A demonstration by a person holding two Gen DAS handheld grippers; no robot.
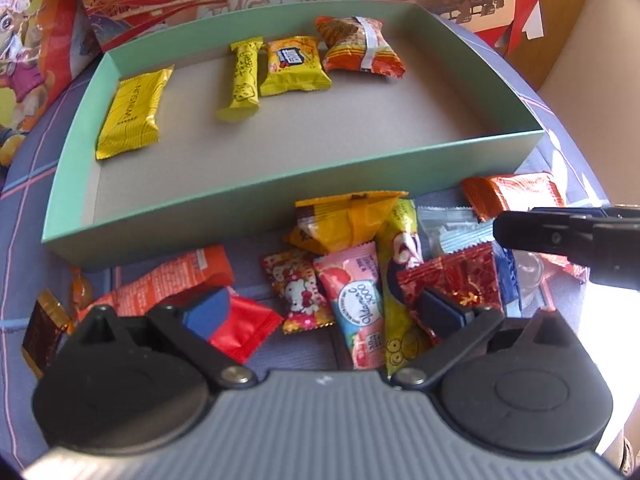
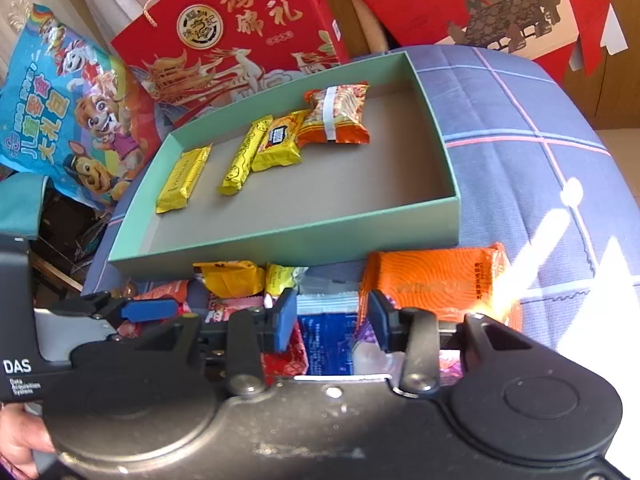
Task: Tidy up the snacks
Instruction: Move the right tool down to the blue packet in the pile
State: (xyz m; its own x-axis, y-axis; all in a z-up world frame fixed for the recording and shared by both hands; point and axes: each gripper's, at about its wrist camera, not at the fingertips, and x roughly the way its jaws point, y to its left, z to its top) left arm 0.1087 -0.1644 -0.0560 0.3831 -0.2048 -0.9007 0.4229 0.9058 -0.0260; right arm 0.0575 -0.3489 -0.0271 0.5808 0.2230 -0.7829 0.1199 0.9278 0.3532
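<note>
Blue packet between my right jaws, tray straight ahead

Right gripper (image 2: 328, 322) is half closed around the blue-and-white packet (image 2: 326, 340); whether the pads press it yet I cannot tell. Left gripper (image 1: 320, 314) hangs spread over the pink packet (image 1: 356, 312), whose long axis runs away from me between its fingers. Green tray (image 2: 280, 246) lies just beyond the pile, four snacks along its far side. The near wall stands in the way, and the orange packet (image 2: 432, 284) crowds my right finger
</note>
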